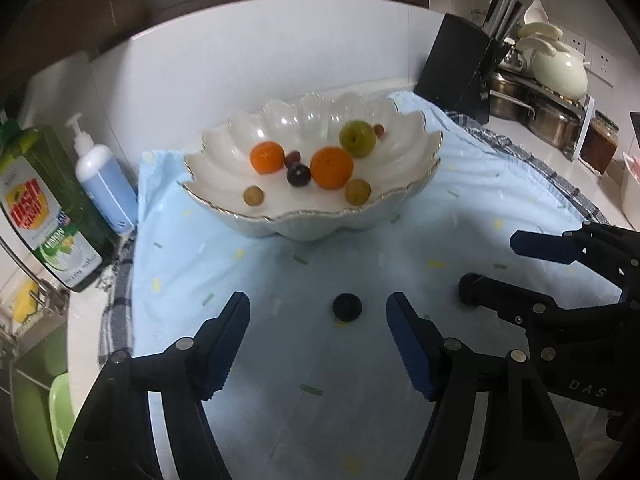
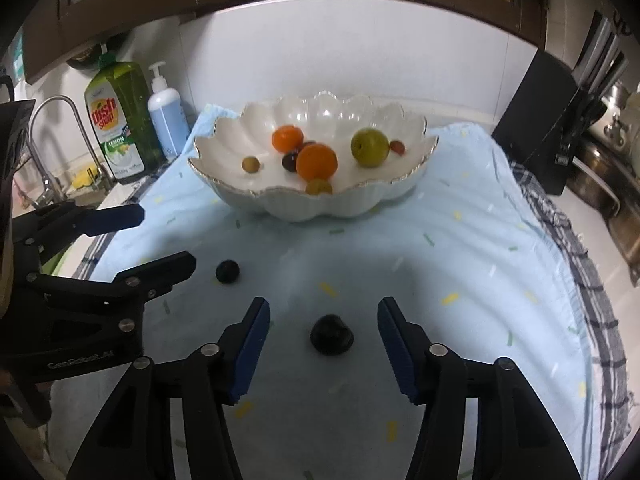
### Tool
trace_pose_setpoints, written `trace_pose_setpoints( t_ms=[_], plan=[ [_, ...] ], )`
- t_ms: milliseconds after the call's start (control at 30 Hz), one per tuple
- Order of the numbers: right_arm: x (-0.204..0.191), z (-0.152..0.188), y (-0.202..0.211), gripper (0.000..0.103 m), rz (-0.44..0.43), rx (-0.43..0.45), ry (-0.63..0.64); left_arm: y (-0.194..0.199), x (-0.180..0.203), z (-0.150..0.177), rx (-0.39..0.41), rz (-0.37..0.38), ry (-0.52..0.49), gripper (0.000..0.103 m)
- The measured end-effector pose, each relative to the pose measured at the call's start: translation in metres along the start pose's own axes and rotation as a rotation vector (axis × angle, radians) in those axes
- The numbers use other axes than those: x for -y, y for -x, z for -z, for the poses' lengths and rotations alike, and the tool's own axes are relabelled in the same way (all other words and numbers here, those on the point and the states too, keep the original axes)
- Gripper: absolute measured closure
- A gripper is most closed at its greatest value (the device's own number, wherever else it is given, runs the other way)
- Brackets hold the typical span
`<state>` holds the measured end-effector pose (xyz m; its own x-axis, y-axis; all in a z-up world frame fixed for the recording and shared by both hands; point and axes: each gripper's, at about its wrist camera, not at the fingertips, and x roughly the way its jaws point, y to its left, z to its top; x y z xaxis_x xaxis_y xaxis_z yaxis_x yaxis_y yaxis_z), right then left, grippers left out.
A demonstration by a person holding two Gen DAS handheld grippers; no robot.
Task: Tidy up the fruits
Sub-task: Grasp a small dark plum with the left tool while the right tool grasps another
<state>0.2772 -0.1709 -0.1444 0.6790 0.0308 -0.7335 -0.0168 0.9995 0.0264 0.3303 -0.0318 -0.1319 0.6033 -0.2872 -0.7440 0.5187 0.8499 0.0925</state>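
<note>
A white scalloped bowl [image 1: 412, 160] [image 2: 400, 188] stands on a light blue cloth [image 1: 280, 360] [image 2: 440, 260] and holds two oranges [image 1: 332, 167], a green fruit [image 1: 357, 138] and several small grapes. Two dark fruits lie loose on the cloth. One [image 1: 347, 307] [image 2: 227, 271] lies between my left gripper's [image 1: 318, 312] open fingers. The other [image 2: 331, 334] lies between my right gripper's [image 2: 322, 316] open fingers. Both grippers are empty. The right gripper shows in the left wrist view [image 1: 492, 264], and the left gripper in the right wrist view [image 2: 168, 236].
A green dish soap bottle [image 1: 44, 204] [image 2: 120, 116] and a blue pump bottle [image 1: 105, 184] [image 2: 168, 116] stand at the left by a tap [image 2: 44, 148]. A black knife block [image 1: 460, 68] [image 2: 544, 120], pots [image 1: 536, 112] and a white lidded pot [image 1: 556, 68] stand at the right.
</note>
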Motion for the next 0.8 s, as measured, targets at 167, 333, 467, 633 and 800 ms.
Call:
trace_pose_setpoints(
  t_ms=[167, 333, 467, 633, 800],
  plan=[
    [0.003, 0.006, -0.014, 0.052, -0.012, -0.047, -0.017, -0.017, 0.004, 0.004, -0.034, 0.017, -0.01, 0.041],
    [0.006, 0.01, -0.023, 0.056, -0.017, -0.077, -0.028, -0.03, 0.006, 0.006, -0.061, 0.034, -0.005, 0.049],
    [0.008, 0.011, -0.028, 0.056, -0.019, -0.09, -0.033, -0.04, 0.007, 0.007, -0.073, 0.041, 0.003, 0.056],
    [0.008, 0.011, -0.035, 0.063, -0.029, -0.107, -0.031, -0.049, 0.009, 0.007, -0.092, 0.052, 0.006, 0.063],
    [0.008, 0.012, -0.038, 0.068, -0.028, -0.115, -0.022, -0.055, 0.012, 0.008, -0.107, 0.065, 0.009, 0.071]
  ],
)
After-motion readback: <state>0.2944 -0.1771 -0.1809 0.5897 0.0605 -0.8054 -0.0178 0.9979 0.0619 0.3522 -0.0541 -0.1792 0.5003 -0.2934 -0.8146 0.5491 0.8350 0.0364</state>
